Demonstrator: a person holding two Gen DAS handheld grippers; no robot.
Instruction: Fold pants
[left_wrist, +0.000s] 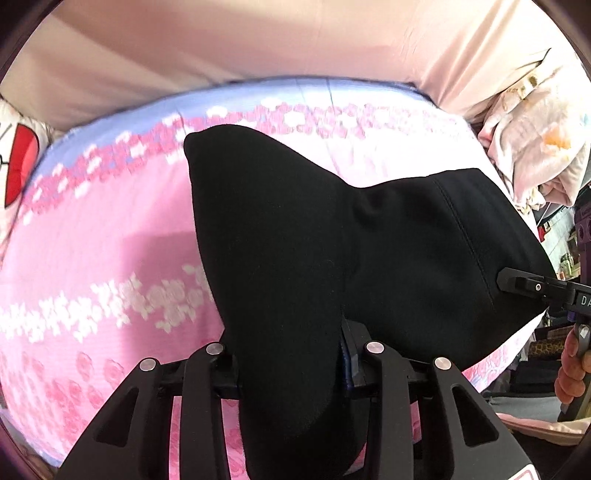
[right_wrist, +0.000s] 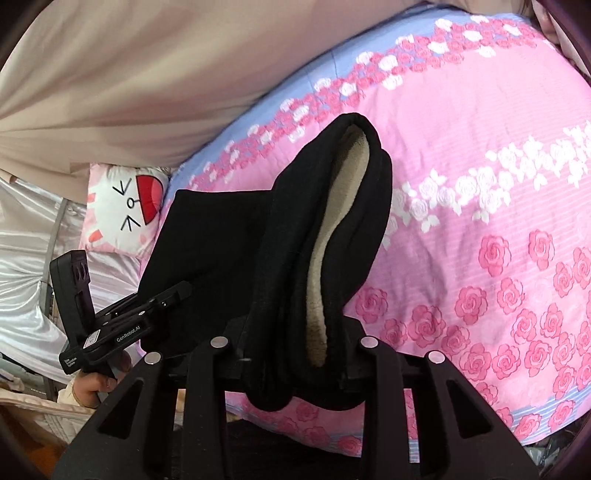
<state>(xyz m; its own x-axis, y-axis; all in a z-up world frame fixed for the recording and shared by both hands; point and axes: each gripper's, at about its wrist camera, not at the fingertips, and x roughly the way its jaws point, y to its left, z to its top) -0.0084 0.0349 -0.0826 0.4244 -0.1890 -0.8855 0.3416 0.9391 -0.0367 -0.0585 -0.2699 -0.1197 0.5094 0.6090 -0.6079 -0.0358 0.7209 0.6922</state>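
Observation:
Black pants (left_wrist: 295, 240) with a beige fleece lining (right_wrist: 332, 240) are held up over a pink rose-print bedspread (left_wrist: 92, 240). My left gripper (left_wrist: 291, 373) is shut on one end of the pants; the cloth hides its fingertips. It also shows in the right wrist view (right_wrist: 177, 295), at the left, pinching the cloth. My right gripper (right_wrist: 295, 365) is shut on the waistband end, with the lining showing. It also shows in the left wrist view (left_wrist: 517, 282), clamped on the pants' right edge.
The bedspread (right_wrist: 480, 184) covers the bed. A cartoon-face pillow (right_wrist: 125, 214) lies at the bed's far corner. A beige curtain (left_wrist: 258, 40) hangs behind. Piled light bedding (left_wrist: 535, 140) sits at the right. Silver fabric (right_wrist: 29, 258) lies beside the bed.

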